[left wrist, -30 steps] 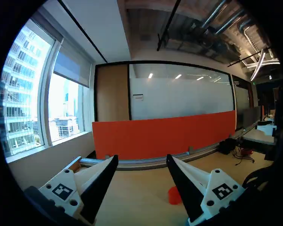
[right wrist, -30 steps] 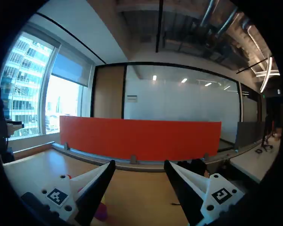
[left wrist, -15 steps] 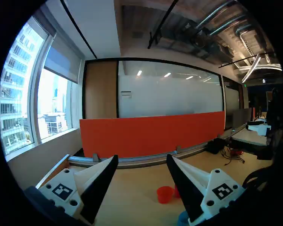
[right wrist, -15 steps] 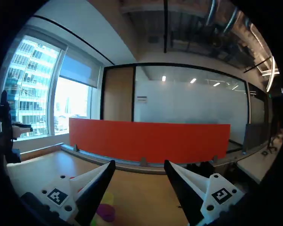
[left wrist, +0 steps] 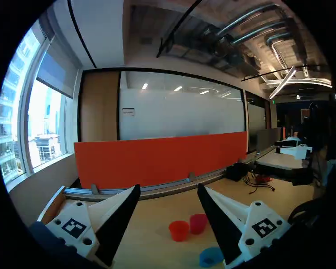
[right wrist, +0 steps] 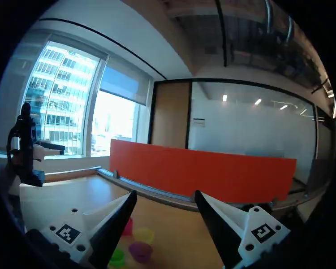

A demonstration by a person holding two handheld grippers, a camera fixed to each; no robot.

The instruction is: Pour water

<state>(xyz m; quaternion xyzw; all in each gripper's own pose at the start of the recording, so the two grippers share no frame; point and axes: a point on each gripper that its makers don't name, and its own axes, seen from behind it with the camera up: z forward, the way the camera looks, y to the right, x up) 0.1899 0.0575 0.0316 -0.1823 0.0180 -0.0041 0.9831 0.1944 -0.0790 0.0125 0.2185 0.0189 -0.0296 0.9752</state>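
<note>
1. Left gripper view: the left tool [left wrist: 168,186] is released, its two fingers spread wide with nothing between them, above a pale wooden worktop [left wrist: 152,215].
2. Three small open plastic cups stand upright on that worktop, low between the fingers: one red cup [left wrist: 179,230], one pink cup [left wrist: 198,223] touching or just beside it on its right, and one blue cup [left wrist: 210,257] nearer the camera, partly hidden by the right finger.
3. One long orange divider panel [left wrist: 159,159] runs along the far edge of the worktop.
4. Right gripper view: the right tool [right wrist: 165,193] is likewise released, fingers apart and holding nothing, over the worktop [right wrist: 181,224].
5. Four small cups sit close together, low beside the left finger: one magenta cup [right wrist: 128,226], half hidden by that finger, one yellow cup [right wrist: 144,234], one purple cup [right wrist: 141,251] and one green cup [right wrist: 117,257].
6. The orange panel [right wrist: 204,172] stands behind them.
</note>
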